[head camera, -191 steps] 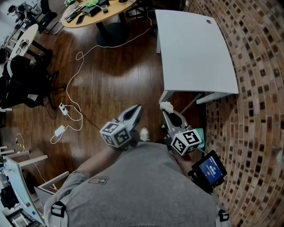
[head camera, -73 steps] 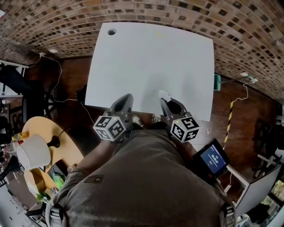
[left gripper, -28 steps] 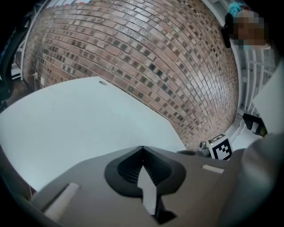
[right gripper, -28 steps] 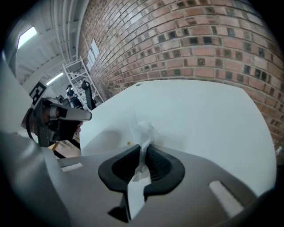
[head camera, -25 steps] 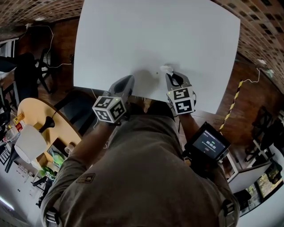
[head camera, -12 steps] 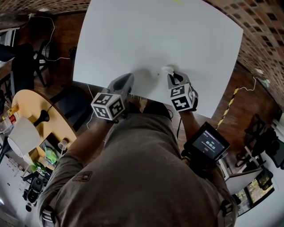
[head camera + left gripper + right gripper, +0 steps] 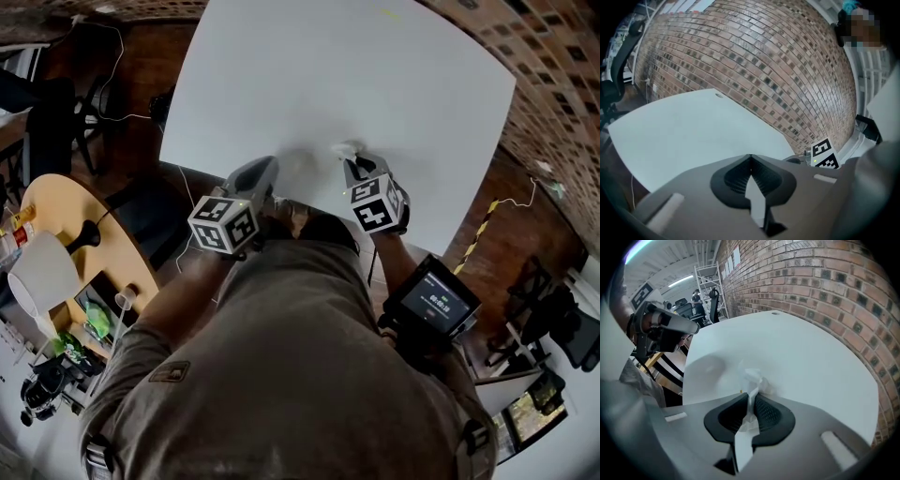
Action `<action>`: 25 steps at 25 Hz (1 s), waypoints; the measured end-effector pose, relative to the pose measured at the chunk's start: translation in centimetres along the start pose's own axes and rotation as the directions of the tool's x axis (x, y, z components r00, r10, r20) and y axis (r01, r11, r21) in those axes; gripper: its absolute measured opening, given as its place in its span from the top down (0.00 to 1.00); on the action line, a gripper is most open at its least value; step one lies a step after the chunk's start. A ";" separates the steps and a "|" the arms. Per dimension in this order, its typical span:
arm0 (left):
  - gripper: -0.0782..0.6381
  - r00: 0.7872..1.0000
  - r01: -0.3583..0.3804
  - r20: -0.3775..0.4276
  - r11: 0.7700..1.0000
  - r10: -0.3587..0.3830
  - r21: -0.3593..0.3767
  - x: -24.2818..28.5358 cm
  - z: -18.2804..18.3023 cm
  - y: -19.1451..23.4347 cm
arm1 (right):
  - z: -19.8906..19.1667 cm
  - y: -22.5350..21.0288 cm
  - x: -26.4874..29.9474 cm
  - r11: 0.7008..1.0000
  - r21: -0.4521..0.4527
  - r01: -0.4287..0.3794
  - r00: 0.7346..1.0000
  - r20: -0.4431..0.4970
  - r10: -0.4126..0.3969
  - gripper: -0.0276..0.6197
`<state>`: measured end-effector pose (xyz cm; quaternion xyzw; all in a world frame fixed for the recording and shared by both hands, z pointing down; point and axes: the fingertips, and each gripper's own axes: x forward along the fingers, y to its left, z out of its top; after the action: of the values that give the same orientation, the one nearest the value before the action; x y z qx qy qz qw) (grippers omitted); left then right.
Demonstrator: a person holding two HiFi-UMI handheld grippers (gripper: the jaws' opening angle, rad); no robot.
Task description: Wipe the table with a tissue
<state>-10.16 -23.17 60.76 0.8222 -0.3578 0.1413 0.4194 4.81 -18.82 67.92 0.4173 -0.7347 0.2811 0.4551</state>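
Note:
A white table [image 7: 356, 84] fills the upper part of the head view. My right gripper [image 7: 351, 159] is shut on a crumpled white tissue [image 7: 346, 149], which sticks out past its tips over the table's near edge. In the right gripper view the tissue [image 7: 753, 380] is pinched between the jaws and its free end lies at the tabletop [image 7: 787, 348]. My left gripper [image 7: 263, 172] hangs at the table's near edge, shut with nothing in it; in its own view its tips [image 7: 750, 157] meet above the tabletop [image 7: 689, 136].
A brick wall [image 7: 778, 61] runs along the table's far side. A round wooden table [image 7: 66, 244] with a lamp and clutter stands at the left. Dark wood floor, cables [image 7: 112, 56] and chairs lie beside the table. A device with a lit screen [image 7: 429, 302] sits on the right forearm.
I have turned from the floor to the white table and come up to its near edge. Over the last second both grippers shifted slightly; the right one still holds the tissue.

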 end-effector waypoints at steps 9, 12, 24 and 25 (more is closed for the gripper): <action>0.89 0.999 -0.033 0.019 0.999 0.033 -0.015 -1.2 0.1 0.6 | 0.7 3.3 0.6 0.994 -0.044 -0.098 0.995 -0.006 0.098 0.88; 0.89 0.999 -0.038 0.021 0.999 0.038 -0.015 -1.4 0.0 0.6 | 0.7 5.1 0.8 0.988 -0.060 -0.143 0.990 -0.013 0.143 0.88; 0.89 0.999 -0.034 0.016 0.999 0.034 0.016 -1.3 0.3 0.2 | 0.4 2.8 1.1 0.992 0.023 -0.125 0.992 0.009 0.125 0.88; 0.89 0.999 -0.034 0.015 0.999 0.034 0.018 -1.2 0.3 0.2 | 0.3 2.0 1.1 0.993 0.041 -0.110 0.994 0.012 0.109 0.88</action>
<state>-11.21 -22.92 60.09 0.8208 -0.3737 0.1455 0.4068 2.71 -18.44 68.72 0.3872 -0.7526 0.3189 0.4265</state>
